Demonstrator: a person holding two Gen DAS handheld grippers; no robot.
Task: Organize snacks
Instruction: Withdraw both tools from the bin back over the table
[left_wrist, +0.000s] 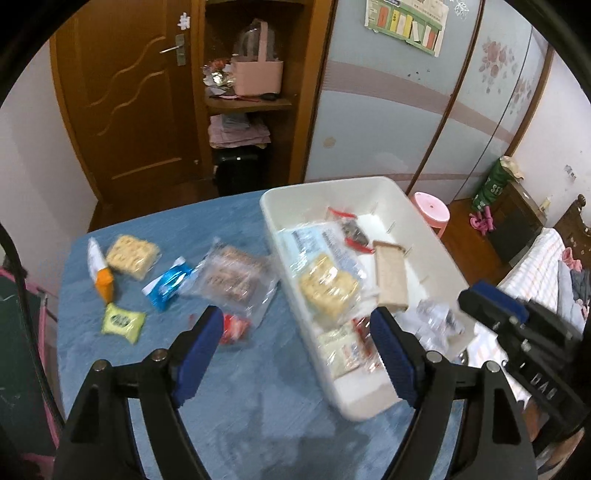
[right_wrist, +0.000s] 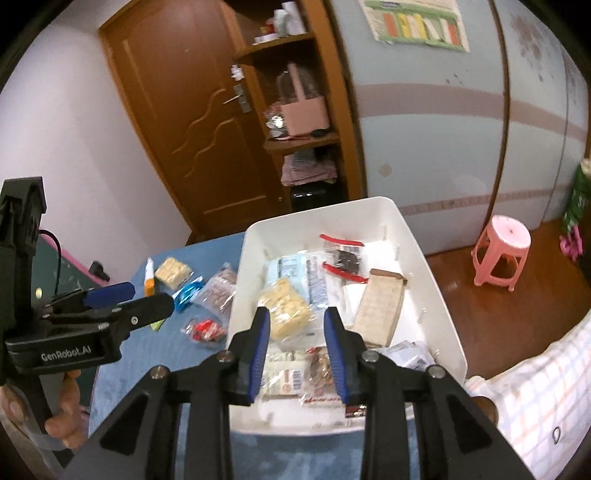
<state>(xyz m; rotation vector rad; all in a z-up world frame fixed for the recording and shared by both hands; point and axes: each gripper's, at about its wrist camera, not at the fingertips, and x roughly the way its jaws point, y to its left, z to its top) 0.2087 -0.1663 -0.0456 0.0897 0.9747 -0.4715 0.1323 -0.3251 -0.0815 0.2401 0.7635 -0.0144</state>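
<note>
Through the left wrist camera I am looking down at the blue tabletop. My left gripper is hanging over it with its jaws standing wide apart and nothing between them. One blue pad is sitting above a small red packet, the other above the near part of the white bin. The bin is lying on the right side of the tabletop and is holding a pack of yellow crackers, a tan wafer bar, a bag with red strips and a white packet. Left of the bin, loose snacks are lying scattered: a clear bag of brown biscuits, a blue wrapper, a green packet, an orange and white tube and a second pack of yellow crackers. The right gripper is showing at the right edge, over the bin's far corner.

Through the right wrist camera I am seeing my right gripper hovering over the near half of the bin. Its jaws are parted moderately and are gripping nothing. The yellow crackers and the white packet are lying below them. The left gripper is reaching in from the left, held by a hand, above the loose snacks. A pink stool is standing on the floor to the right.
</note>
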